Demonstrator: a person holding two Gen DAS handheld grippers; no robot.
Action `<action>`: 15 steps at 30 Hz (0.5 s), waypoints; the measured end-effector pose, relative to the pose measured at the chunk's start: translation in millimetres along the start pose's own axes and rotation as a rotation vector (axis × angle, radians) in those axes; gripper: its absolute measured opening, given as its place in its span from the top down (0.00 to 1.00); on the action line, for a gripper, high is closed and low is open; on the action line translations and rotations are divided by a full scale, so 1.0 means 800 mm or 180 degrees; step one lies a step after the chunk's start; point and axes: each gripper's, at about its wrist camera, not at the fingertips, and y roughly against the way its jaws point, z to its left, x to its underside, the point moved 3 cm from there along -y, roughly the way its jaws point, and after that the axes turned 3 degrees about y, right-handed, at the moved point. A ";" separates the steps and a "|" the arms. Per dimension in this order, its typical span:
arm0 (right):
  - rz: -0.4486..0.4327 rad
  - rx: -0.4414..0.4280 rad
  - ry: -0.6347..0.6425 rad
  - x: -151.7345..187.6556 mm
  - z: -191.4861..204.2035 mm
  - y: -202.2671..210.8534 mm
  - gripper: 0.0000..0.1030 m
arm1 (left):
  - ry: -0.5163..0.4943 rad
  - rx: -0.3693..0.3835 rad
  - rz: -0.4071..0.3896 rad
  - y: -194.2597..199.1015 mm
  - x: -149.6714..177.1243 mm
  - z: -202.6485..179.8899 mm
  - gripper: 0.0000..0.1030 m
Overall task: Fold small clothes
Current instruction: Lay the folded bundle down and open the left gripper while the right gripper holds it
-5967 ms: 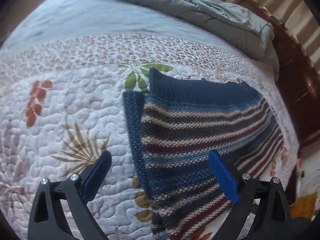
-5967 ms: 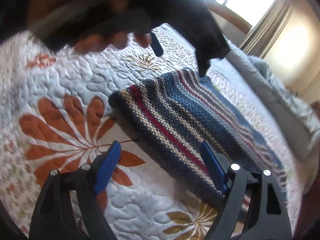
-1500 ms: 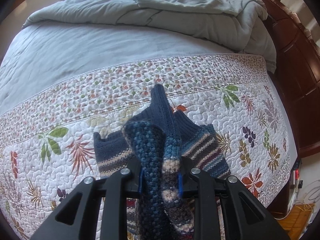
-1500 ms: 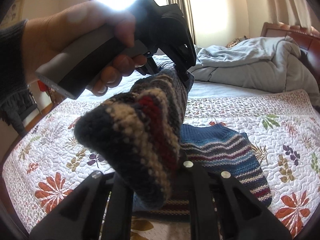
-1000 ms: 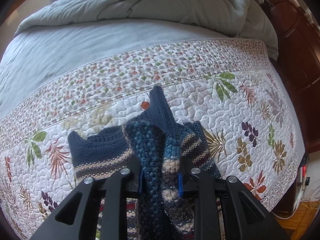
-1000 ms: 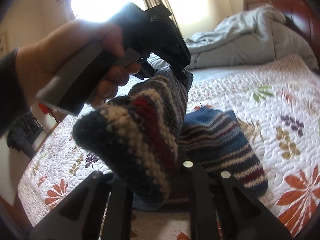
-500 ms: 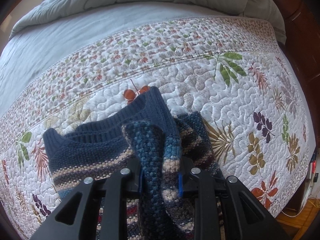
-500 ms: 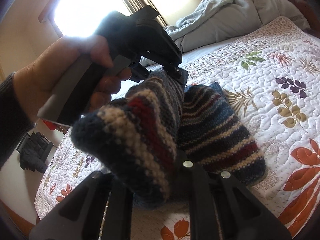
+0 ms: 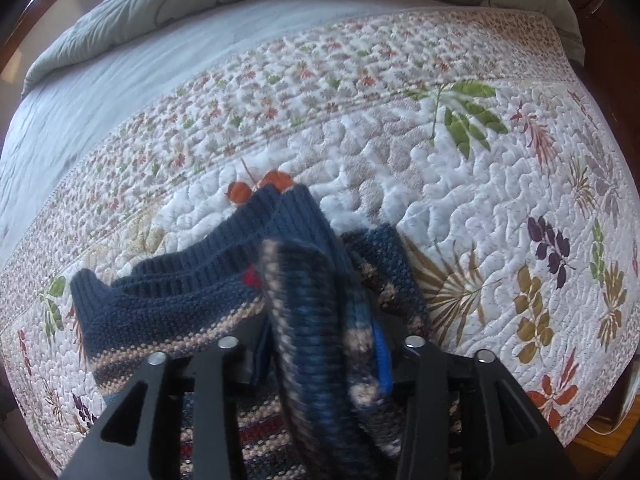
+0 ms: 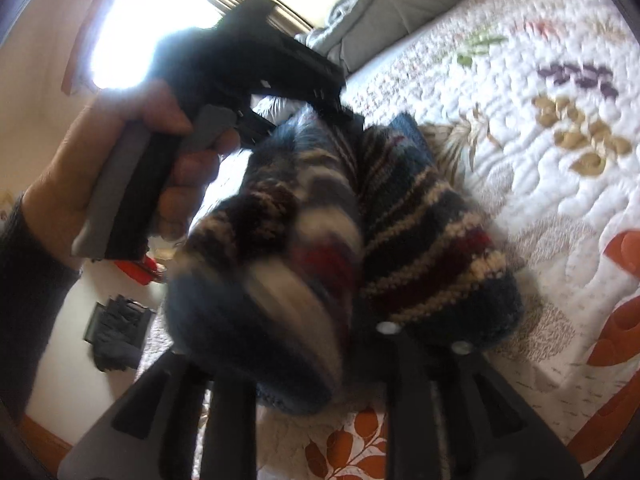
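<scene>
Floral quilt covers the bed, grey duvet bunched beyond. Striped knit sweater lies folded on the quilt. Left claw and right claw jaws have just been opening, sweater folds between them, grip loosened.

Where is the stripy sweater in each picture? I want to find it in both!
Left wrist view: the striped sweater fills the lower middle, its navy ribbed edge spread to the left and a fold bunched between the left gripper fingers.
Right wrist view: the striped sweater sits in the centre, a blurred fold nearest the camera.
Shared landmark: the flowered quilt beneath it, also seen at right.
</scene>
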 end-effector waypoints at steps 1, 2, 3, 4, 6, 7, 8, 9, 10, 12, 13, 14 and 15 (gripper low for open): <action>0.0031 -0.0032 -0.0069 0.000 -0.005 0.001 0.67 | 0.0000 0.0029 -0.0101 0.009 -0.003 -0.003 0.52; 0.0057 -0.0064 -0.0127 0.001 -0.009 0.003 0.62 | -0.0006 0.0045 -0.0191 0.017 -0.005 -0.004 0.46; 0.0087 -0.0105 -0.0184 0.001 -0.014 0.005 0.55 | -0.0003 0.0037 -0.0268 0.024 -0.008 -0.003 0.42; 0.0145 -0.0172 -0.0269 0.000 -0.020 0.007 0.51 | 0.0016 0.0021 -0.0378 0.035 -0.011 -0.001 0.40; 0.0201 -0.0358 -0.0451 -0.002 -0.032 0.014 0.46 | 0.0083 0.0067 -0.0503 0.050 -0.014 0.006 0.36; 0.0223 -0.0412 -0.0498 -0.003 -0.035 0.017 0.45 | 0.0143 0.0139 -0.0566 0.058 -0.013 0.013 0.36; 0.0252 -0.0480 -0.0547 -0.004 -0.039 0.018 0.42 | 0.0193 0.0216 -0.0630 0.067 -0.010 0.019 0.36; 0.0292 -0.0567 -0.0611 -0.006 -0.043 0.019 0.38 | 0.0209 0.0282 -0.0687 0.074 -0.005 0.023 0.35; 0.0320 -0.0688 -0.0735 -0.008 -0.046 0.019 0.36 | 0.0201 0.0322 -0.0731 0.081 -0.001 0.026 0.34; 0.0363 -0.0793 -0.0805 -0.012 -0.045 0.019 0.29 | 0.0186 0.0377 -0.0831 0.094 0.016 0.036 0.31; 0.0410 -0.0814 -0.0800 -0.015 -0.042 0.017 0.28 | 0.0185 0.0425 -0.0882 0.101 0.029 0.043 0.31; 0.0462 -0.0798 -0.0768 -0.019 -0.038 0.014 0.27 | 0.0200 0.0475 -0.0915 0.105 0.040 0.049 0.28; 0.0548 -0.0791 -0.0717 -0.021 -0.032 0.009 0.26 | 0.0217 0.0514 -0.0927 0.108 0.051 0.055 0.27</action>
